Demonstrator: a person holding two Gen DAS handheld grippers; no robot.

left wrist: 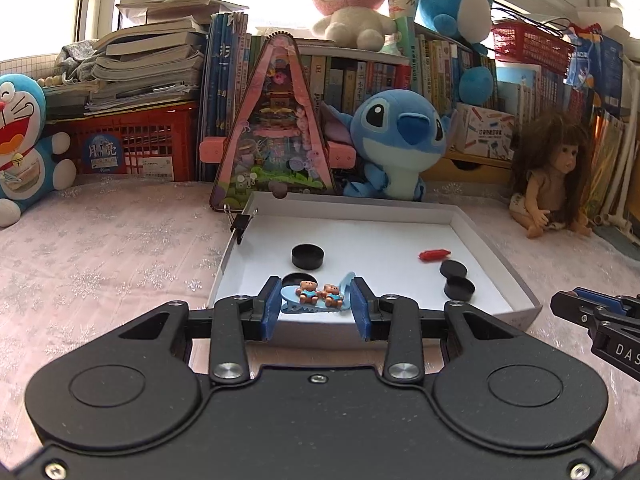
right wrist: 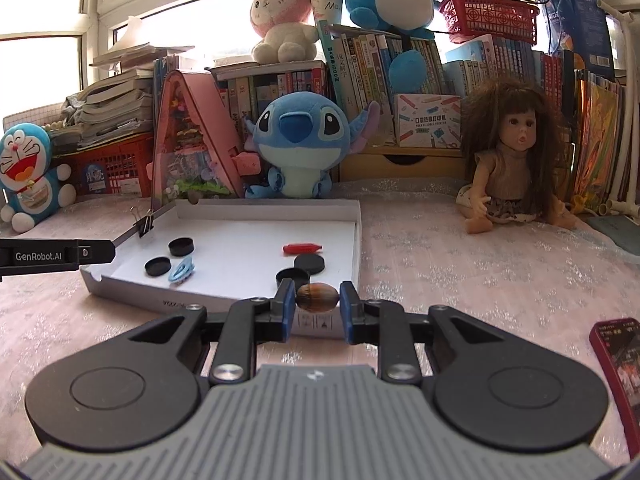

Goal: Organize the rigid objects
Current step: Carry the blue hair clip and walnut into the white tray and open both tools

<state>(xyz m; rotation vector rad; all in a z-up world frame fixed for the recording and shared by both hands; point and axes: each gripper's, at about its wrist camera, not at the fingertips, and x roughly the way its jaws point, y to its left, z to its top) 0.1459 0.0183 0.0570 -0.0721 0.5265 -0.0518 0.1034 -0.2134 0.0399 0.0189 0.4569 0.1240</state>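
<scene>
Both pairs of jaws are clamped on small objects above the near edge of a shallow white tray (left wrist: 460,216). The left gripper (left wrist: 316,306) grasps a light-blue hair clip (left wrist: 316,300) topped with two tiny brown bears, its blue pads pressed against either end. The right gripper (right wrist: 318,300) pinches a brown, striped oval bead (right wrist: 318,297) between its pads.

The tray sits on a pink, snowflake-patterned cloth (left wrist: 100,264) and serves as the landmark here. Inside it, toward the far left, lies a round black cap (left wrist: 307,256); a second black disc (left wrist: 296,279) peeks out just behind the left gripper's fingers. Toward the tray's right side rests a small red capsule-shaped piece (left wrist: 434,255), and just nearer than that sit two more black caps (left wrist: 456,278), touching or overlapping. A black binder clip (left wrist: 242,224) is fastened to the tray's far-left corner.

From the right wrist view, the light-blue clip appears over the tray's near-left area beside a black cap (right wrist: 157,266), with the left gripper's arm (right wrist: 56,256) reaching in from the left.

Beyond the tray's far wall stand a blue plush alien (left wrist: 396,140) and a pink triangular display case (left wrist: 276,128). Off to the tray's right sits a long-haired doll (left wrist: 556,184); well to its left, a blue cat plush (left wrist: 24,144). A red phone (right wrist: 620,376) lies on the cloth near and right of the tray.
</scene>
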